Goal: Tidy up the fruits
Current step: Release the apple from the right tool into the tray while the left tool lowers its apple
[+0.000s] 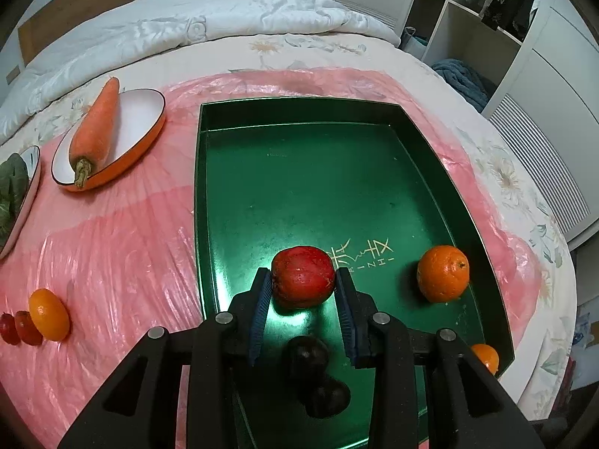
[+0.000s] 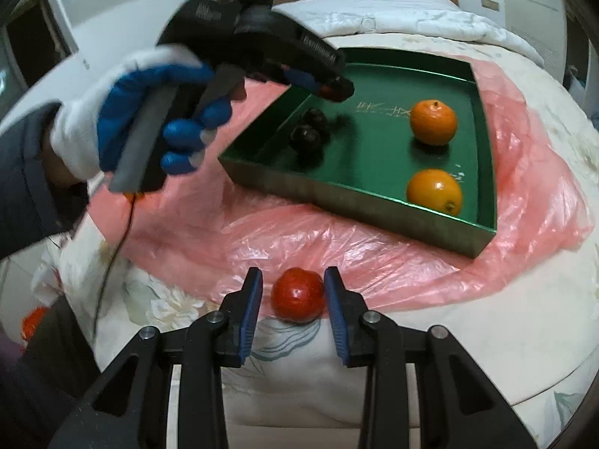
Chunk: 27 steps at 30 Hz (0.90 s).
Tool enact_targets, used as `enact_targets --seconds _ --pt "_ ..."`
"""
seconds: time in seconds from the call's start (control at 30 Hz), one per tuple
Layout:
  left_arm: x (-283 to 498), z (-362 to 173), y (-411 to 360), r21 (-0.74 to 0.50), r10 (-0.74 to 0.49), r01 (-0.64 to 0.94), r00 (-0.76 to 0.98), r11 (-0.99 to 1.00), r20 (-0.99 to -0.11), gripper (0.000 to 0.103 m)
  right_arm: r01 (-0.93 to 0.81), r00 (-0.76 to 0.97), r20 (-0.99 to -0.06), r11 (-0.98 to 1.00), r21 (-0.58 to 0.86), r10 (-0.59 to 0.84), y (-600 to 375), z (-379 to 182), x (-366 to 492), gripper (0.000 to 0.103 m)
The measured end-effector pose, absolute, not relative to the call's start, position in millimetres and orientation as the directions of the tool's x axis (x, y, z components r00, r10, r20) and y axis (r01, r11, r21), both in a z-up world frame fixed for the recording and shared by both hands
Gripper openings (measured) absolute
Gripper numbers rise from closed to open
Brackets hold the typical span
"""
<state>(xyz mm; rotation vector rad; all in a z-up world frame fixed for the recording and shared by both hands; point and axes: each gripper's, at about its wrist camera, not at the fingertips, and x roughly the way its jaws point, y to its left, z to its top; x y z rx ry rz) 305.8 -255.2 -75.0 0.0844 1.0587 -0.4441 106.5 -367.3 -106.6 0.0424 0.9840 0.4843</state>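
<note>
A: Where are your grippers relative to the green tray (image 1: 468, 202)?

B: Your left gripper (image 1: 304, 277) reaches over the tray's near end. Its blue pads pinch a red fruit (image 1: 302, 276) from both sides, just above the tray floor. Your right gripper (image 2: 292, 289) is outside the tray, off its near corner. Its jaws stand a little apart around a second red fruit (image 2: 297, 295) on the flowered bedcover (image 2: 486, 318), at the edge of the pink plastic sheet (image 2: 337, 243). A sliver of gap shows on each side, so the pads are not pressing.

A: What else is in the tray?

B: Two oranges (image 2: 433, 122) (image 2: 434, 191) sit along its right wall. Two dark fruits (image 1: 307, 353) lie near its left wall, below your left gripper's jaws.

A: Where is there free room?

B: The far half of the tray floor is bare. Left of the tray, on the pink sheet, sit an orange-rimmed dish (image 1: 138, 112) with a carrot (image 1: 96, 127), a small orange fruit (image 1: 49, 313) and little red pieces (image 1: 17, 327).
</note>
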Motion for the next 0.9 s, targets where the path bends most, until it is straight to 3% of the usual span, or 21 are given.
enact_targets --seconds 0.4,0.9 --pt "283.9 -44.3 -227.6 -0.207 -0.377 0.385 0.445 0.899 -0.812 0.036 -0.375 0.419 -0.837 0.907 0.193 0.352 -356.0 -115.7 106.8 0.041" --pt "203.6 -45.6 -146.2 -0.303 -0.423 0.311 0.465 0.901 -0.778 0.036 -0.329 0.498 -0.777 0.913 0.242 0.385 -373.8 -65.6 108.5 0.041"
